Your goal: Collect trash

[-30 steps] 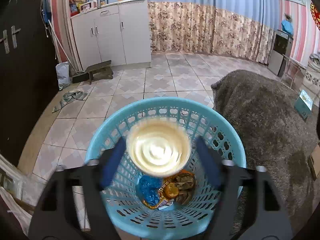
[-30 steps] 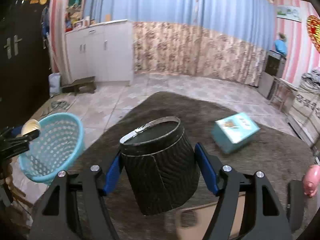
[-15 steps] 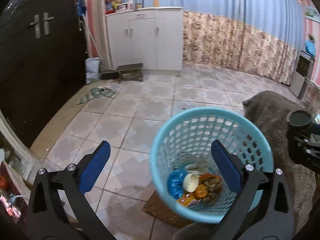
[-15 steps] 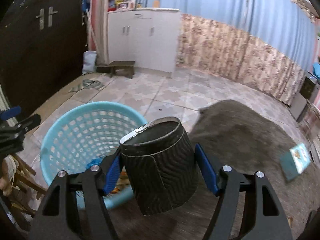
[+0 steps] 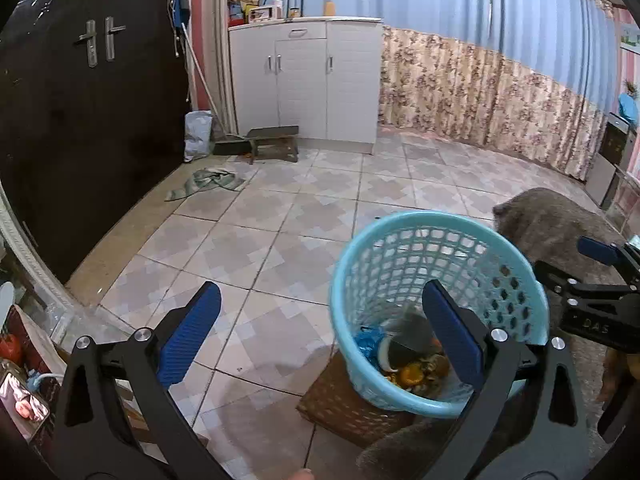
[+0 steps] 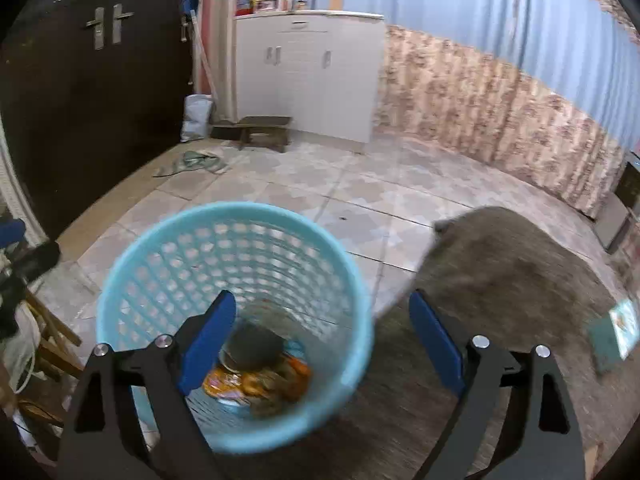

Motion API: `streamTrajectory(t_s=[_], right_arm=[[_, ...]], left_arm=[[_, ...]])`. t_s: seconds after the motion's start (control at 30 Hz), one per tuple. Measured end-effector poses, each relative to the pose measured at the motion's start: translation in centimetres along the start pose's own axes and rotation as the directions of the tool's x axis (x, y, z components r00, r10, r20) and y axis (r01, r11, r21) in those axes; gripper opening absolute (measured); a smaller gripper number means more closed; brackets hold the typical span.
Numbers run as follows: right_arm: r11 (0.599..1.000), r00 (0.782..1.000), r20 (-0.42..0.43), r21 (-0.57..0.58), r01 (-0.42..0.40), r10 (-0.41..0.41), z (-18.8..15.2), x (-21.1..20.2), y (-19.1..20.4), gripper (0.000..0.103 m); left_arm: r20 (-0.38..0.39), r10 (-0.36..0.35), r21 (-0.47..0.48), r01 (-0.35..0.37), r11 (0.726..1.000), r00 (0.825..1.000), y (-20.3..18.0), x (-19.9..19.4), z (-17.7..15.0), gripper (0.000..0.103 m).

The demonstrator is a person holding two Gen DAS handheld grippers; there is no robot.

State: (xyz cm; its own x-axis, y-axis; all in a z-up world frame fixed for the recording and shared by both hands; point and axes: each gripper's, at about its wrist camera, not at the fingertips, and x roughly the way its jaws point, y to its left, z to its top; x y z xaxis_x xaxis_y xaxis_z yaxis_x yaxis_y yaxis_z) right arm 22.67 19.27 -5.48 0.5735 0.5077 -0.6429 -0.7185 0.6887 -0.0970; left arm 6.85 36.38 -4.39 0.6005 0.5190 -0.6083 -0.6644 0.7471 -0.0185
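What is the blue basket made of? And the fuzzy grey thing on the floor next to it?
The basket looks like moulded plastic: smooth, slightly shiny, one even blue, with neat rows of holes. The grey rug looks like soft shaggy fabric, matte and fuzzy at its edges; which fibre can't be told.

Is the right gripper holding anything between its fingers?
No, the right gripper stands open and empty above the blue basket.

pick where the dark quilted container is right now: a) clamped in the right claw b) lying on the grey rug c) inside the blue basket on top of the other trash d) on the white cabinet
c: the dark quilted container lies in the blue basket among the wrappers, and the right claw, whose jaws have just been opening, holds nothing.
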Motion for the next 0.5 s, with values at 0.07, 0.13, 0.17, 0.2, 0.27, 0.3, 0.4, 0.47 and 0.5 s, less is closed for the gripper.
streamTrajectory(t_s=[0.07, 0.13, 0.17, 0.2, 0.27, 0.3, 0.4, 0.47, 0.5], right_arm=[[0.999, 0.999, 0.004, 0.017, 0.041, -0.041, -1.0, -1.3, -1.5, 0.097], [0.997, 0.997, 0.005, 0.030, 0.074, -0.074, -2.0, -3.0, -3.0, 0.098], [0.995, 0.996, 0.008, 0.037, 0.090, -0.091, -2.5, -4.1, -3.8, 0.098], [0.994, 0.995, 0.012, 0.041, 0.102, -0.102, -2.8, -4.8, -4.4, 0.098], [0.989, 0.990, 0.021, 0.054, 0.137, -0.138, -3.8, -7.1, -5.7, 0.098], [0.985, 0.987, 0.029, 0.071, 0.158, -0.161, -4.5, -8.5, -6.4, 0.098], [0.973, 0.979, 0.042, 0.127, 0.192, -0.199, -6.2, -11.8, -8.1, 0.098], [0.960, 0.972, 0.041, 0.169, 0.222, -0.232, -7.4, -14.2, -9.5, 0.098], [0.952, 0.966, 0.036, 0.185, 0.244, -0.254, -8.3, -15.5, -10.2, 0.098]], left_arm=[[0.011, -0.021, 0.007, 0.021, 1.000, 1.000, -0.8, -1.0, -0.3, 0.097], [0.022, -0.043, 0.015, 0.042, 0.999, 0.999, -1.7, -2.1, -0.5, 0.097], [0.027, -0.055, 0.019, 0.055, 0.998, 0.998, -2.2, -2.7, -0.7, 0.097], [0.031, -0.071, 0.023, 0.070, 0.997, 0.997, -2.8, -3.3, -0.8, 0.097], [0.041, -0.112, 0.040, 0.111, 0.993, 0.993, -4.3, -4.9, -1.4, 0.097], [0.047, -0.127, 0.050, 0.125, 0.991, 0.991, -5.0, -5.5, -1.6, 0.097], [0.069, -0.161, 0.081, 0.155, 0.985, 0.985, -7.4, -7.9, -2.5, 0.097], [0.068, -0.202, 0.102, 0.194, 0.976, 0.977, -9.1, -9.5, -3.2, 0.097], [0.063, -0.216, 0.107, 0.208, 0.972, 0.974, -9.6, -9.8, -3.4, 0.097]])
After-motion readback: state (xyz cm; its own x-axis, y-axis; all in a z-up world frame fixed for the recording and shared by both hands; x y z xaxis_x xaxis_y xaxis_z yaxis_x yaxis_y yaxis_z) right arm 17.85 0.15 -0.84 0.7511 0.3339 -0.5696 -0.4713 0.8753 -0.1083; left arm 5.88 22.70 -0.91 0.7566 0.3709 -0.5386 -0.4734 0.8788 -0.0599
